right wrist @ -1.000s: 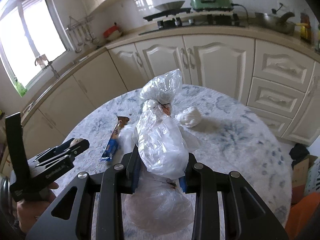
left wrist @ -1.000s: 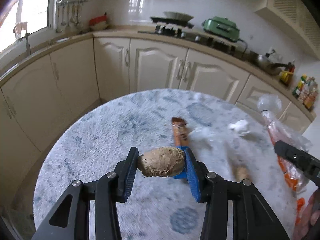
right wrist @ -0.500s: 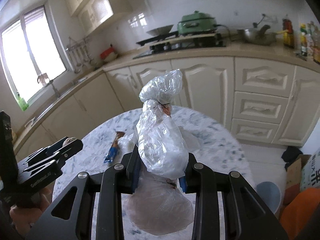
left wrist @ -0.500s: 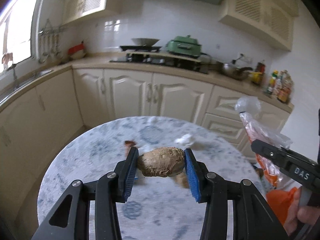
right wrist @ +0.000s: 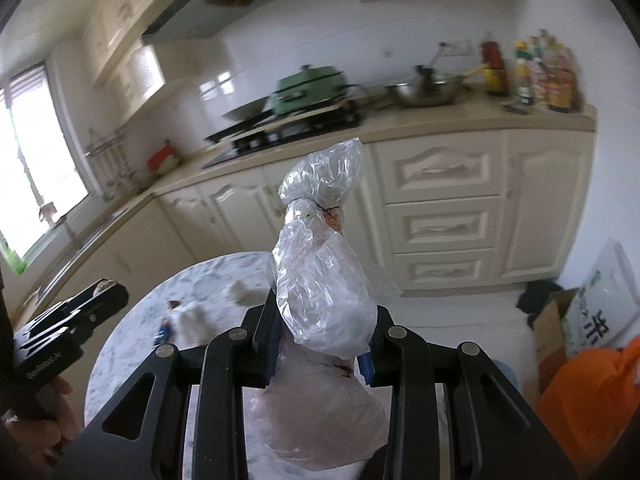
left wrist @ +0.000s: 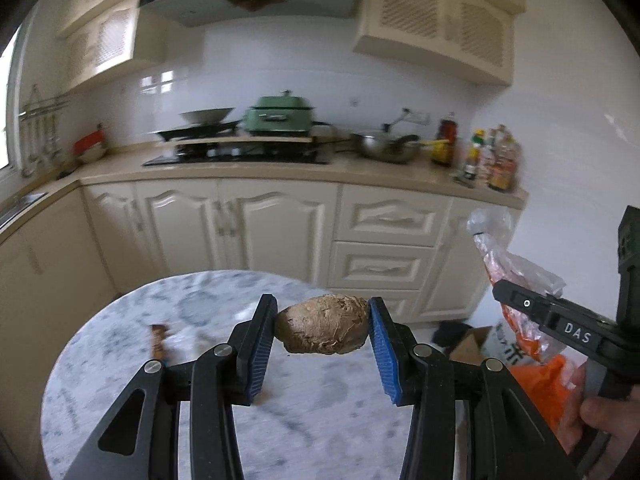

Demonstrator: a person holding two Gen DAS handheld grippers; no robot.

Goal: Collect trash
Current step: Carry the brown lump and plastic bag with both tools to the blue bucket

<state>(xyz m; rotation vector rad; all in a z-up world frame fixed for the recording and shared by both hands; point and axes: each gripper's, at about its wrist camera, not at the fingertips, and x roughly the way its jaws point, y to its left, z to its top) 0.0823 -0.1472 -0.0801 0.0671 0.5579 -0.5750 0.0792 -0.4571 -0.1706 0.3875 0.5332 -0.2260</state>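
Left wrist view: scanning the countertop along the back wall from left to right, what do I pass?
Red-lidded bowl → wok on the stove → green pot → steel pan → dark bottle → cluster of condiment bottles.

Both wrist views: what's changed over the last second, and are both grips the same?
Both hands lifted and swung right, off the round table toward the floor clutter. Left gripper stays clamped on the brown lump; right gripper stays clamped on the tied plastic bag. Snack wrapper remains on the table.
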